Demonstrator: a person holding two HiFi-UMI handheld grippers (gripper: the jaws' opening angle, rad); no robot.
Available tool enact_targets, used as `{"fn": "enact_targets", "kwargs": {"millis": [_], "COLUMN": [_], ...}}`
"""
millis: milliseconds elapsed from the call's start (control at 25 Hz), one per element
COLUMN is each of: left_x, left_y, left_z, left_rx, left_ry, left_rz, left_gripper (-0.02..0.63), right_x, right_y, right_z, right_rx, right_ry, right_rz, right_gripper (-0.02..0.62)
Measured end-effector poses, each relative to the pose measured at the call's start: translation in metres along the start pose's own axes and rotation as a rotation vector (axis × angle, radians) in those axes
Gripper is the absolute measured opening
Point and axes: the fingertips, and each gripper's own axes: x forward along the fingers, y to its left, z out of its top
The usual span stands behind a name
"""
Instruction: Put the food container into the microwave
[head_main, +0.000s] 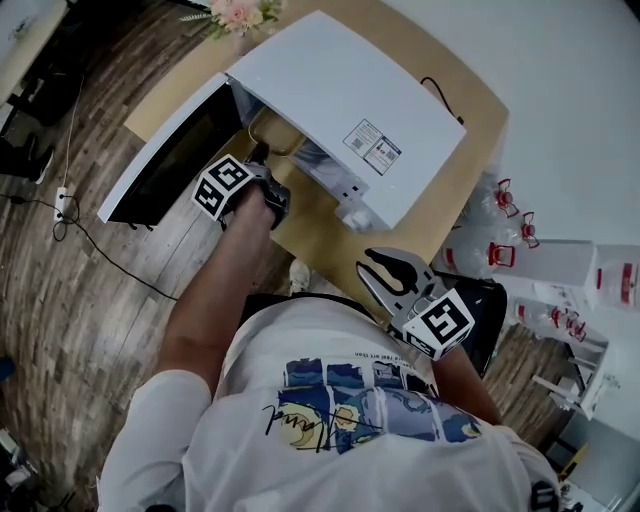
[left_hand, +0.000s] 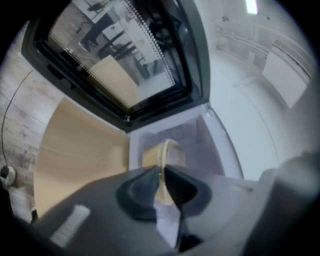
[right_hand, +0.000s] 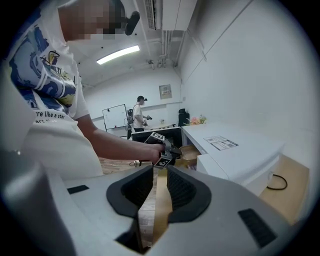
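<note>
1. Wood-plank flooring (head_main: 60, 300) is filling the left of the head view, and a pale wooden worktop (head_main: 320, 225) is carrying a white microwave (head_main: 340, 90) in the upper middle of the frame.
2. The microwave's door (head_main: 165, 160) is standing swung wide open toward the left of the frame, its dark window facing upward.
3. The left gripper (head_main: 258, 152) is reaching to the mouth of the oven, just right of the door's hinge. In the left gripper view its jaws are standing almost together, pinching the thin rim of the food container (left_hand: 167, 152).
4. The food container, a tan tub, is sitting at the front of the microwave's cavity, partly inside the opening. Whether its base is resting on the cavity floor cannot be told.
5. The right gripper (head_main: 368, 265) is hovering right of centre in the head view, over the worktop's near edge and well apart from the oven's opening. Its jaws are standing partly apart and gripping nothing, with only floor and worktop showing through the gap.
6. Pink flowers (head_main: 238, 12) are lying at the top edge, beyond the microwave.
</note>
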Motion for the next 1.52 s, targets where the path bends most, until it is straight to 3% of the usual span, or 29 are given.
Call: {"fn": "enact_targets", "kwargs": {"millis": [240, 680, 1000, 1240, 1520], "left_x": [0.041, 0.075, 0.084, 0.081, 0.050], "left_y": [0.000, -0.001, -0.003, -0.005, 0.009], "left_z": [-0.002, 0.000, -0.002, -0.002, -0.005], "left_rx": [-0.045, -0.050, -0.013, 0.051, 0.079], "left_ry": [0.000, -0.010, 0.012, 0.033, 0.062], "left_rz": [0.013, 0.040, 0.051, 0.037, 0.037], "left_gripper": [0.041, 0.043, 0.060, 0.154, 0.161], "right_x": [-0.017, -0.033, -0.033, -0.031, -0.013], "right_y": [-0.021, -0.041, -0.043, -0.042, -0.026], "right_z": [-0.014, -0.028, -0.027, -0.026, -0.020], "right_rx": [0.041, 0.095, 0.095, 0.092, 0.068], "right_ry": [0.008, 0.004, -0.002, -0.003, -0.007], "right_rz": [-0.034, -0.063, -0.061, -0.062, -0.049], "right_gripper": [0.077, 0.074, 0.074, 0.074, 0.072]}}
